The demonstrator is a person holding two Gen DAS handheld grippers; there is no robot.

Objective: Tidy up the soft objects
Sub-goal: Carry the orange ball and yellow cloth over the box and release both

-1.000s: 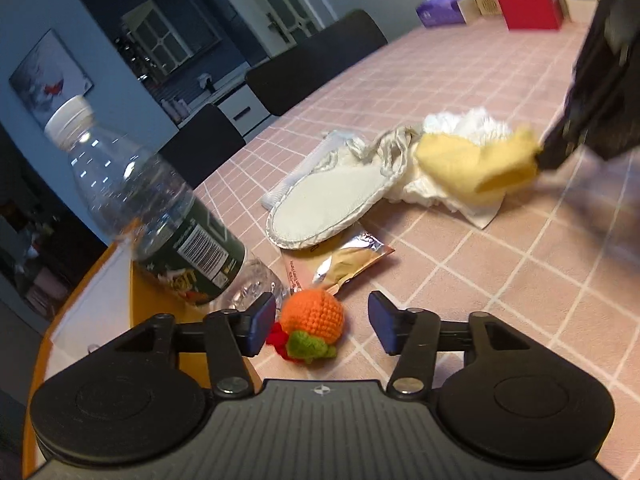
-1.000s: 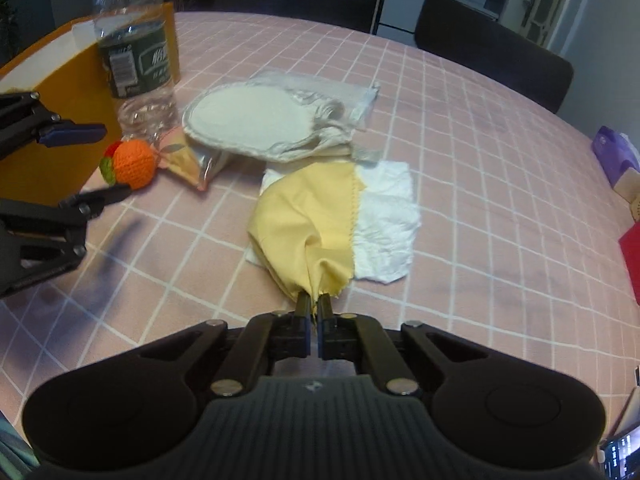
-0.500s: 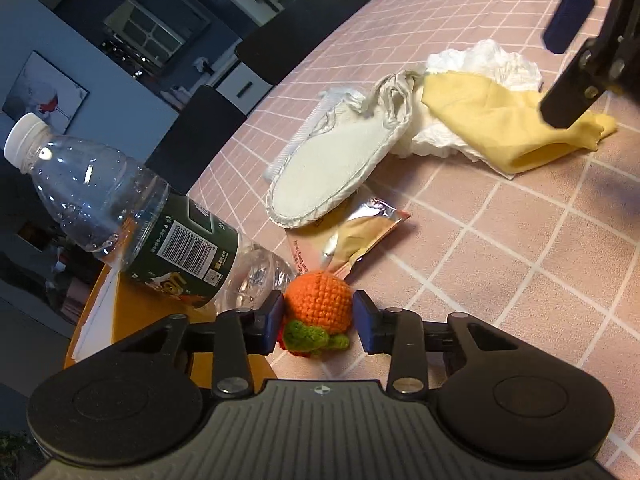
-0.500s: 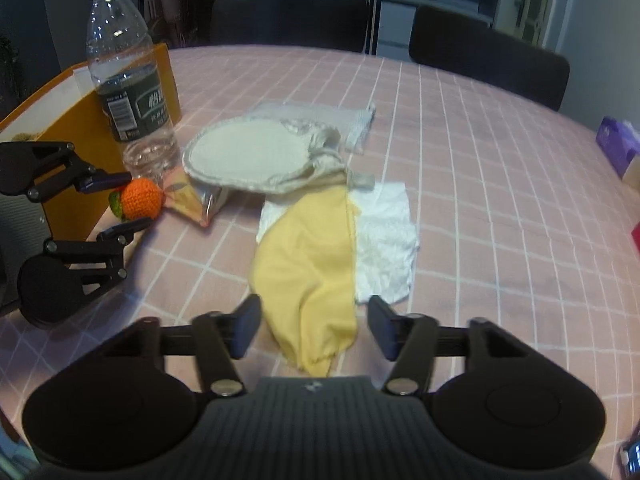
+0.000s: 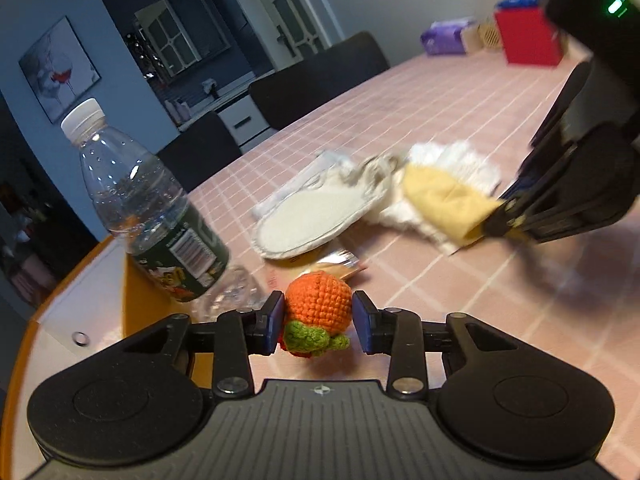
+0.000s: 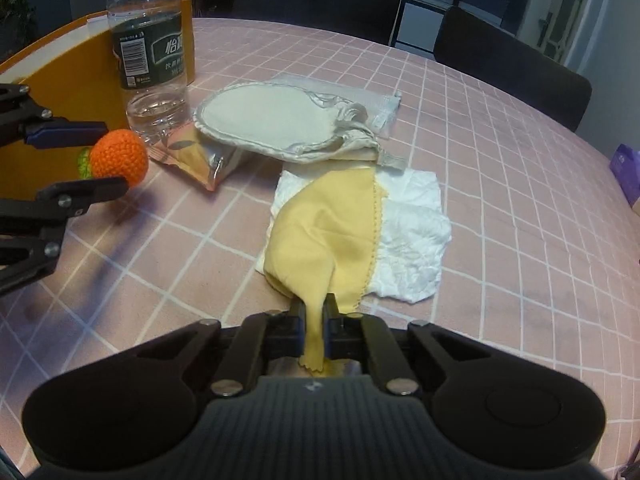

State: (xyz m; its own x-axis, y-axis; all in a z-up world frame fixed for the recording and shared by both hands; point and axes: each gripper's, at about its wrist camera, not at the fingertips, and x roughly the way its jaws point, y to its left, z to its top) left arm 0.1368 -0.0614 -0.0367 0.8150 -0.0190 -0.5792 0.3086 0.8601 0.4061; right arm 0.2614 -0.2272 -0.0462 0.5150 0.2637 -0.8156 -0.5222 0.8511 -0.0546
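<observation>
bare pink desk [image 6: 500, 152] lies open to the right and far side of the white cloth [image 6: 412, 236], and near me on the left there is free checked surface too. on the far left the water bottle [image 6: 150, 44] stands just beside the orange box [image 6: 60, 80], closing that side. the foil packet [image 6: 200, 158] and the cream pouch [image 6: 276, 120] crowd the middle. my left gripper [image 6: 98, 156] sits in front of the box.

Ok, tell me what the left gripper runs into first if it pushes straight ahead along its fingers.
The left gripper, shut on the crochet orange, would probably meet the foil snack packet lying just beyond it, then the round cream pouch. Depth is hard to judge here.
</observation>
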